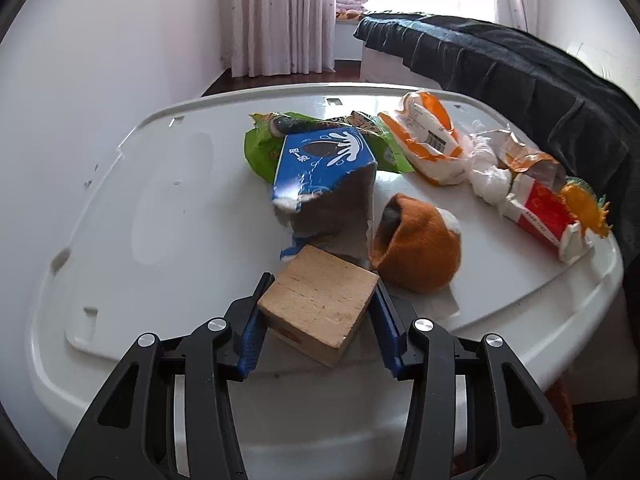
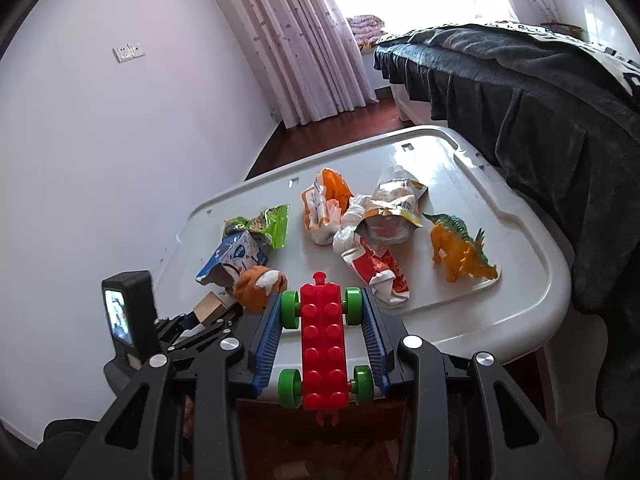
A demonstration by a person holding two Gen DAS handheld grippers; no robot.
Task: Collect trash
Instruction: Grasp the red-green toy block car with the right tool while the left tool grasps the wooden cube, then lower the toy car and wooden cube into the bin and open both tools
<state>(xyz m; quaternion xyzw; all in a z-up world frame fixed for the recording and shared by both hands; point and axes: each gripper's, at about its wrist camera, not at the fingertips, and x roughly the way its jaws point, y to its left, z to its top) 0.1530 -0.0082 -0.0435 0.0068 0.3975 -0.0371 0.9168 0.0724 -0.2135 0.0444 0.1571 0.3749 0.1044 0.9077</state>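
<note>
My left gripper is shut on a wooden block at the near edge of the white plastic lid. Just behind the block stands a torn blue carton, with a green wrapper behind that. An orange-and-white wrapper, crumpled white tissue and a red-and-white wrapper lie to the right. My right gripper is shut on a red brick car with green wheels, held over the lid's near edge. In the right wrist view the left gripper shows at lower left.
An orange knitted sock lies right of the block. An orange toy dinosaur stands on the lid's right side. A bed with a dark cover runs along the right. A white wall is on the left, curtains behind.
</note>
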